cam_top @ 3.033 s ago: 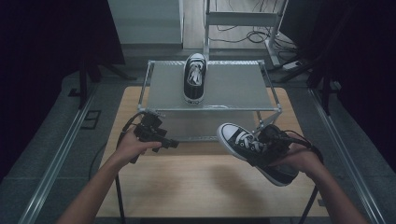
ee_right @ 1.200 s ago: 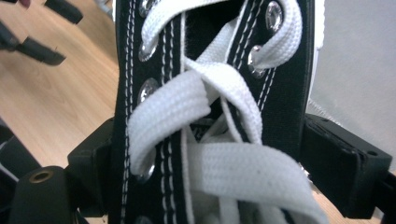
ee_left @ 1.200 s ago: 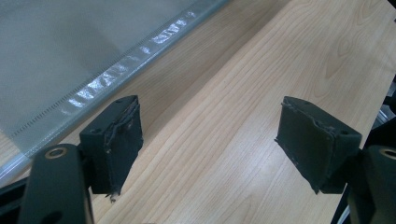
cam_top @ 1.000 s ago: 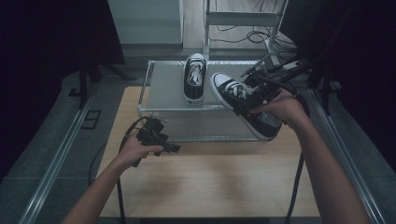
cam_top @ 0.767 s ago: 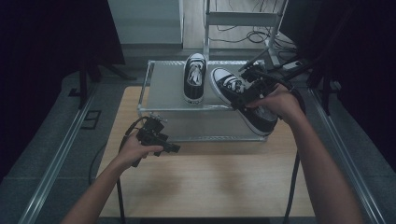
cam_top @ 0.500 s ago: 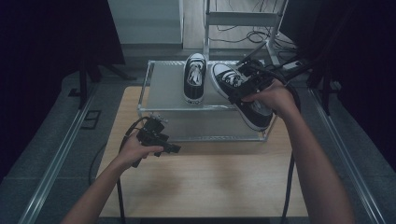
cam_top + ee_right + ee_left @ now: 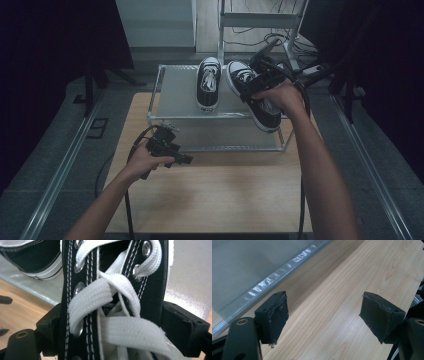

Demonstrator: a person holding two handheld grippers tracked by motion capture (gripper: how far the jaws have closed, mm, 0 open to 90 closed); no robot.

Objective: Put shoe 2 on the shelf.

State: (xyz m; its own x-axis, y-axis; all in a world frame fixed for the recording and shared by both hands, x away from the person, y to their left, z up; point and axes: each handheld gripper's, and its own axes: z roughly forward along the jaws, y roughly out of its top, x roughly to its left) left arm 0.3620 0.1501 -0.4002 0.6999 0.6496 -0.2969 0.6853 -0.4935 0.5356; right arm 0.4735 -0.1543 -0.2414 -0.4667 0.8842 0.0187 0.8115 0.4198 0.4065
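Observation:
A black canvas sneaker with white laces (image 7: 208,82) stands on the top of a low grey metal rack (image 7: 175,102), toe toward me. A second matching sneaker (image 7: 254,97) hangs tilted just above the rack's right part, close beside the first. My right gripper (image 7: 261,76) is shut on it; in the right gripper view the jaws press both sides of the laced upper (image 7: 112,302), with the first sneaker (image 7: 32,257) at the upper left. My left gripper (image 7: 181,159) rests low over the wooden table (image 7: 215,195) in front of the rack, open (image 7: 324,312), with nothing between its pads.
The rack stands at the table's far half, and its shiny front rail (image 7: 262,287) runs close to the left gripper. Cables trail from both grippers. Dark curtains flank the table, and metal floor rails (image 7: 55,175) run along each side.
My right hand carried the sneaker up from the table's right side to the rack and then leftward, close beside the first sneaker. The left hand stayed still.

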